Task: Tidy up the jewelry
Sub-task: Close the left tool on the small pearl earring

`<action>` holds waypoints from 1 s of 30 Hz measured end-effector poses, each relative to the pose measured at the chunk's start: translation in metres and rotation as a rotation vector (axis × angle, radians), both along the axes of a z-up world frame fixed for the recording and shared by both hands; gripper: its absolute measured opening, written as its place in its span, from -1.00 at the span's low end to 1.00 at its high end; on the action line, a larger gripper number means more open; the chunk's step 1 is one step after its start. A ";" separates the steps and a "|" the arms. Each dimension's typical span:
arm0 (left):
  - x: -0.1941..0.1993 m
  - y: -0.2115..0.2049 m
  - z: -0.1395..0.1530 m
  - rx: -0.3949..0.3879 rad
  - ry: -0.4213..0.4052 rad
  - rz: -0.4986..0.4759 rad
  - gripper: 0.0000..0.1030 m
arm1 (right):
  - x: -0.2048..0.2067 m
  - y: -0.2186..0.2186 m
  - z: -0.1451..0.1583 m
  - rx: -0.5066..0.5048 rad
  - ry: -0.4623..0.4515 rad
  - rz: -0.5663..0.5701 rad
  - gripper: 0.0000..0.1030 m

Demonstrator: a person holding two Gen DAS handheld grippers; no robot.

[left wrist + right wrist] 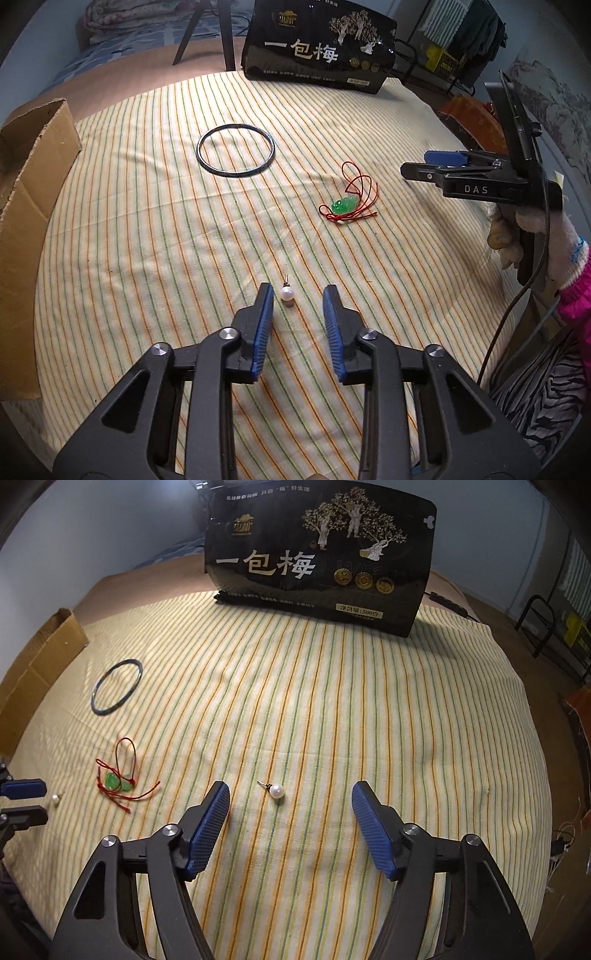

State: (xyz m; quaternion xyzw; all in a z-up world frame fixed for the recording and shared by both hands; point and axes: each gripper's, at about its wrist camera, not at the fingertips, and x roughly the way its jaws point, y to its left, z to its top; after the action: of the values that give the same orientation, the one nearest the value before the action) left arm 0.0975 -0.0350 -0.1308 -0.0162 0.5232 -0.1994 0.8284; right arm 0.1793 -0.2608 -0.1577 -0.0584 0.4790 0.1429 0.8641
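Note:
Two pearl earrings lie on the striped cloth. One pearl earring (287, 294) lies just ahead of my open left gripper (298, 295), between its fingertips; it also shows in the right wrist view (56, 799). A second pearl earring (276, 792) lies just ahead of my open right gripper (290, 794). A green pendant on a red cord (343, 205) (118, 782) lies between the two grippers. A dark bangle (236, 150) (116, 691) lies farther back. The right gripper (417, 168) shows open and empty in the left wrist view; the left gripper (37, 801) shows at the right wrist view's left edge.
A black snack bag (317, 557) (317, 44) stands at the far edge of the cloth-covered table (332, 720). A brown cardboard box (26, 206) (37, 657) stands at the left edge. A bed, chair legs and racks lie beyond.

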 end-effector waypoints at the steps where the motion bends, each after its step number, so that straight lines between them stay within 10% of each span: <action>1: 0.001 -0.001 -0.001 0.004 0.002 -0.001 -0.51 | 0.000 0.000 -0.001 -0.003 -0.001 0.003 0.31; 10: 0.009 -0.007 -0.011 0.021 0.020 -0.002 -0.60 | 0.003 0.008 -0.006 -0.028 -0.008 0.038 0.17; 23: 0.013 -0.009 -0.015 0.046 0.008 -0.003 -0.87 | 0.008 0.010 -0.007 -0.002 0.018 0.057 -0.77; 30: 0.010 -0.004 -0.008 0.039 -0.006 0.009 -0.87 | 0.006 0.012 -0.006 0.004 0.024 0.051 -0.86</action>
State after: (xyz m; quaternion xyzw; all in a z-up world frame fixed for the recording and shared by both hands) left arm 0.1071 -0.0387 -0.1390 -0.0018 0.5246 -0.1854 0.8309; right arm 0.1856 -0.2487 -0.1633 -0.0674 0.4872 0.1666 0.8546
